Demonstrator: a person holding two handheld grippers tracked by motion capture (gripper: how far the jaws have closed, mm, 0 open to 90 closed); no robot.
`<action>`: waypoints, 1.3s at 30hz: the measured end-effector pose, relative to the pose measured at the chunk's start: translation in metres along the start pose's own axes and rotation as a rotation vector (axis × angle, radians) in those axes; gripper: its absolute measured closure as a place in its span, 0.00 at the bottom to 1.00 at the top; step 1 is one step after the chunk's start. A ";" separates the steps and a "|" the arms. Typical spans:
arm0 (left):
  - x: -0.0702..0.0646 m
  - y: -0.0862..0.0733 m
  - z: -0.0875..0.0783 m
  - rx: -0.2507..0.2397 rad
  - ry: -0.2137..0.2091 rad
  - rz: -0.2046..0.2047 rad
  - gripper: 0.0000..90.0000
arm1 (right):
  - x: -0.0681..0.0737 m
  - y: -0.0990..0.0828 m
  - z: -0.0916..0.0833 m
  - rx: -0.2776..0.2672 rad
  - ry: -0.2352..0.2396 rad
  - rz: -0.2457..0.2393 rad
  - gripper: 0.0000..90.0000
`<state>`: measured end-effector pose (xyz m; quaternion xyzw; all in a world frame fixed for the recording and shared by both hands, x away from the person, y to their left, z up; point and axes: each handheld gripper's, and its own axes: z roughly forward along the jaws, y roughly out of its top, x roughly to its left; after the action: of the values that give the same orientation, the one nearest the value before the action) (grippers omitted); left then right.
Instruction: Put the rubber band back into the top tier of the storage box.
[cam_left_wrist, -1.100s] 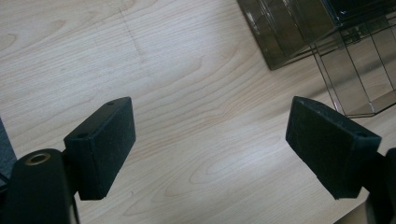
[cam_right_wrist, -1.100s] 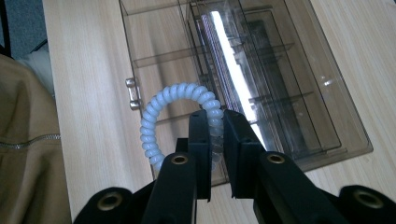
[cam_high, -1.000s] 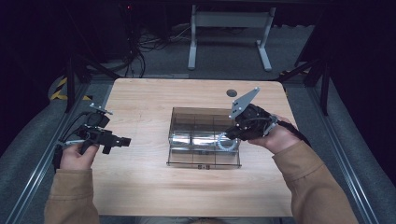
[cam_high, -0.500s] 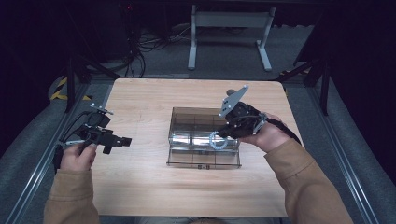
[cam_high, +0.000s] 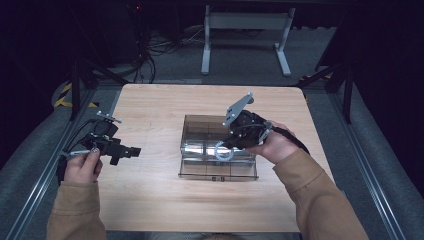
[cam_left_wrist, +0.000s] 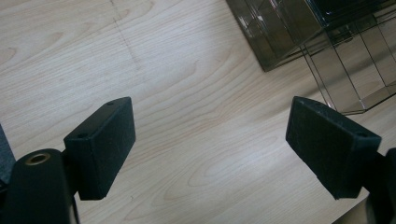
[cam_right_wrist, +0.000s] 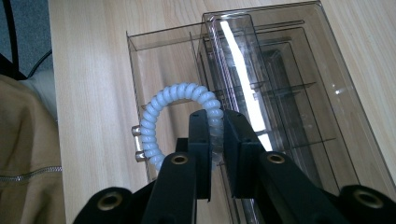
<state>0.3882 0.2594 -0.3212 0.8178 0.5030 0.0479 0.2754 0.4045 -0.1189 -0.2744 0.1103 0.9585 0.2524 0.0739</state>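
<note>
right gripper view, right gripper (cam_right_wrist: 215, 140) clamping coiled hair tie (cam_right_wrist: 161, 107), over clear organizer (cam_right_wrist: 299, 93)

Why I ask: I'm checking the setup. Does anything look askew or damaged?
Nothing stands out. The clear organizer box sits flat on the table, its drawer pulled out, and the right gripper holds a pale spiral hair tie over it.

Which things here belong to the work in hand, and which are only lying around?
Belongs to the work:
- spiral hair tie, held in the right gripper
- clear organizer box

Only around:
- left gripper, open over bare table
- metal stand on the floor
</note>
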 end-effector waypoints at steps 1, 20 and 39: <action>0.000 0.000 0.000 0.000 -0.001 0.000 0.18 | 0.000 0.001 0.002 0.003 0.001 -0.001 0.91; 0.002 0.002 0.000 0.000 0.005 -0.022 0.18 | 0.000 0.001 0.034 0.094 0.036 0.047 0.91; 0.002 0.003 0.001 0.010 0.009 -0.030 0.18 | 0.002 -0.005 0.056 0.153 0.073 0.065 0.91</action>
<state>0.3917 0.2599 -0.3206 0.8113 0.5169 0.0450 0.2696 0.4132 -0.0965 -0.3257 0.1372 0.9729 0.1847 0.0222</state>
